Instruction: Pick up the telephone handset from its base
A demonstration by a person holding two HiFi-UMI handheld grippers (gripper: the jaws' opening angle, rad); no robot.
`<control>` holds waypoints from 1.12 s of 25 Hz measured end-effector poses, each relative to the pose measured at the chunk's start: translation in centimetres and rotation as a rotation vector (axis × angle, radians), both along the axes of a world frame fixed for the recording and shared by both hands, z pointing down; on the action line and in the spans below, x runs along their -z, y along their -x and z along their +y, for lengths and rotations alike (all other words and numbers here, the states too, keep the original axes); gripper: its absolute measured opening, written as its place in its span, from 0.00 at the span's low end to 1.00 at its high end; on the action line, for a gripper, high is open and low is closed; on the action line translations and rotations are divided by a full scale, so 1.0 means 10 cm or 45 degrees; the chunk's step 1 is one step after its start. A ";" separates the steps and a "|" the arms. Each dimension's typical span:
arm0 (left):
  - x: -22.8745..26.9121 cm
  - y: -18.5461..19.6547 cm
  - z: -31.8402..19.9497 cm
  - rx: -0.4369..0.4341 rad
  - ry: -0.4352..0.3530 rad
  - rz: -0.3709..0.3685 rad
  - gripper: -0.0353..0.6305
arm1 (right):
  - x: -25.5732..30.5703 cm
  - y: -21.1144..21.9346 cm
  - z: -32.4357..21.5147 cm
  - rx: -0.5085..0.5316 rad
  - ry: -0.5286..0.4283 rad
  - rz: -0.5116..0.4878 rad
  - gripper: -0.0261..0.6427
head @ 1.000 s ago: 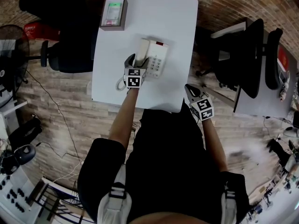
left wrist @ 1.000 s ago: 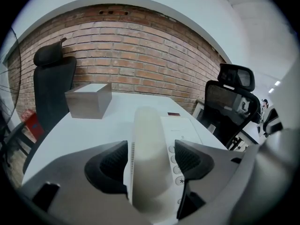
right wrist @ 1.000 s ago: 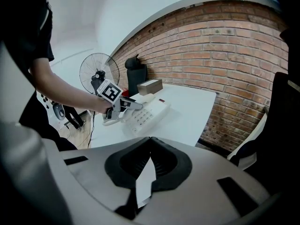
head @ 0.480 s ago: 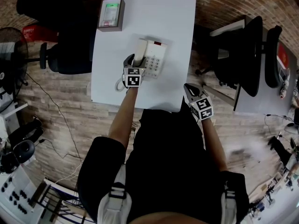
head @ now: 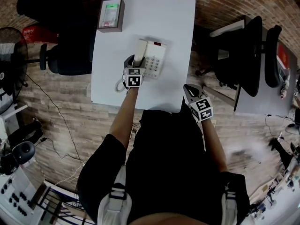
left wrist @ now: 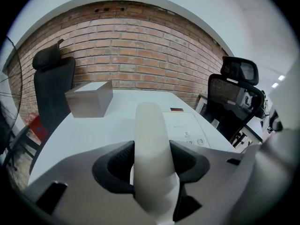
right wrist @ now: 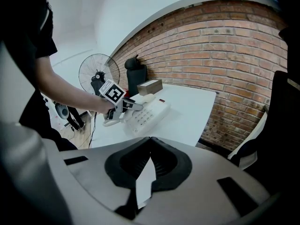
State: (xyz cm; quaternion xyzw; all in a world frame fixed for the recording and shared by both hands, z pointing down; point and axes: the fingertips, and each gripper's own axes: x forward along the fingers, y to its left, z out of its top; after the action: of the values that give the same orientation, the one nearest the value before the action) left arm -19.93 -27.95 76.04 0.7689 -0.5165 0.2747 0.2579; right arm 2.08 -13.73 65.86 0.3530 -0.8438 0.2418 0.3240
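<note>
The handset (head: 139,50) lies in its cradle along the left side of the base (head: 157,60), which sits mid-way across the white tabletop (head: 159,13), with a grey box (head: 112,14) well apart at the far left corner. The left tongs (head: 134,63) have just been closing and now look clamped on the handset's near end, one pad on each side. The right tongs (head: 190,90) hang off the near right edge of the tabletop, pressed together and holding nothing. From here I'd say the grip sits close to one end, so the far end may droop: best to make sure the pads bite firmly, then lift straight up and level out of the cradle. The cord (head: 120,85) curls near the left edge; rising slowly should keep it from dragging the base along.
</note>
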 end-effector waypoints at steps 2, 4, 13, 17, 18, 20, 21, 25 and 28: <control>0.00 0.01 0.01 0.005 0.007 -0.010 0.40 | 0.01 0.00 0.00 -0.003 -0.002 0.001 0.04; 0.00 0.02 0.01 0.018 0.010 -0.004 0.40 | 0.01 -0.01 0.01 -0.008 -0.006 0.003 0.04; 0.05 0.02 0.03 0.026 -0.014 0.008 0.38 | 0.04 -0.04 0.03 -0.012 -0.016 -0.003 0.04; 0.09 0.02 0.06 0.013 -0.021 0.006 0.38 | 0.06 -0.05 0.05 -0.017 -0.024 -0.006 0.04; 0.09 0.02 0.07 0.010 -0.022 0.005 0.38 | 0.06 -0.05 0.05 -0.016 -0.026 -0.006 0.04; 0.13 0.02 0.08 0.006 -0.032 0.009 0.38 | 0.07 -0.04 0.05 -0.013 -0.031 -0.009 0.04; 0.15 0.01 0.09 0.004 -0.039 0.012 0.38 | 0.08 -0.04 0.05 -0.012 -0.033 -0.011 0.04; 0.20 -0.01 0.12 -0.004 -0.053 0.018 0.38 | 0.11 -0.02 0.04 -0.007 -0.045 -0.019 0.04; 0.24 0.00 0.15 -0.008 -0.059 0.024 0.38 | 0.08 -0.04 0.04 0.000 -0.065 -0.015 0.04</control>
State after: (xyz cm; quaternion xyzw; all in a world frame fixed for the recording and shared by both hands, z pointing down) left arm -19.88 -26.47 73.59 0.7787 -0.5180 0.2563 0.2441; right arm 2.44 -13.28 65.10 0.3596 -0.8516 0.2223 0.3100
